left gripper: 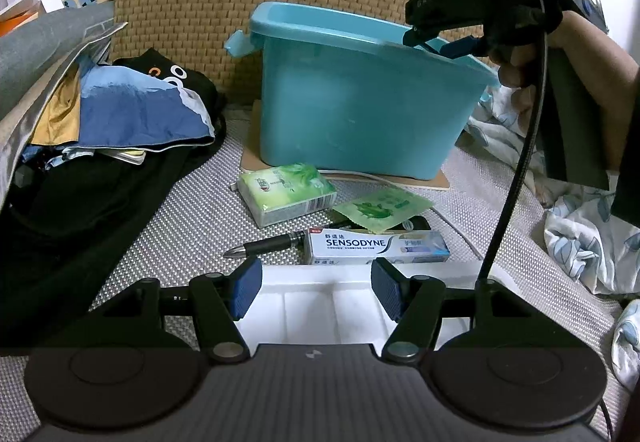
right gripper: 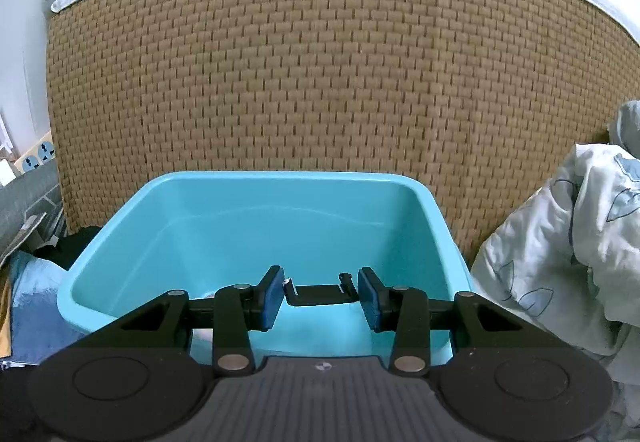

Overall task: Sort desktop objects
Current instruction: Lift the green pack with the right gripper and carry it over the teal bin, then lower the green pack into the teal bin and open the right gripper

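A light blue plastic bin (left gripper: 360, 102) stands on the woven mat; the right wrist view looks down into it (right gripper: 240, 226). My right gripper (right gripper: 321, 296) is open over the bin, above a small black clip-like object (right gripper: 320, 293) that lies between its pads, not gripped. It also shows in the left wrist view (left gripper: 440, 38) at the bin's rim. My left gripper (left gripper: 316, 290) is open and empty above a white divided tray (left gripper: 308, 306). In front lie a Sensodyne toothpaste box (left gripper: 376, 246), a black pen (left gripper: 264, 244), a green tissue pack (left gripper: 286, 192) and a green sachet (left gripper: 380, 208).
A pile of dark clothes and blue cloth (left gripper: 132, 110) lies at the left. A floral quilt (right gripper: 568, 234) bunches at the right. A brown woven panel (right gripper: 320, 62) stands behind the bin. A white cable (left gripper: 452, 222) runs past the sachet.
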`<action>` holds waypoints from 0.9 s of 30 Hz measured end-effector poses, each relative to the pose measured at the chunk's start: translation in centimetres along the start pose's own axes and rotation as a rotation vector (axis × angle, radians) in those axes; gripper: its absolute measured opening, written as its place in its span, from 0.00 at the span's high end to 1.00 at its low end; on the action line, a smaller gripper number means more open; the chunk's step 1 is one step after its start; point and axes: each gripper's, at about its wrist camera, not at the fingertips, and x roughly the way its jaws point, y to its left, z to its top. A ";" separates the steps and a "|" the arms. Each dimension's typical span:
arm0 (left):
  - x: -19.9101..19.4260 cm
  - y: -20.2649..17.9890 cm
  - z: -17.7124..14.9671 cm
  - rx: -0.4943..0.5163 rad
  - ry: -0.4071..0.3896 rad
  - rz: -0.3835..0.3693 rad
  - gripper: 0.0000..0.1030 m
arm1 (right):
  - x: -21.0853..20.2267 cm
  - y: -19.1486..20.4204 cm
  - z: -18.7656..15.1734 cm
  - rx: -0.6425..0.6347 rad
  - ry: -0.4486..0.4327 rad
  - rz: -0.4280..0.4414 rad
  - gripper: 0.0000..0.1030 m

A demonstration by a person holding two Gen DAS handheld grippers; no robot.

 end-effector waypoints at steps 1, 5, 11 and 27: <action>0.0 0.0 0.0 0.000 0.001 0.000 0.38 | -0.1 -0.1 -0.1 0.006 -0.005 0.002 0.57; 0.1 -0.1 -0.1 0.004 0.004 -0.001 0.38 | -0.2 -0.1 -0.1 0.013 -0.013 0.000 0.57; 0.1 -0.2 -0.1 0.004 0.004 -0.004 0.38 | 0.0 -0.2 0.2 0.005 -0.005 0.002 0.57; 0.2 -0.4 0.0 0.011 0.005 -0.011 0.38 | -0.2 -0.5 0.0 0.011 0.000 -0.004 0.57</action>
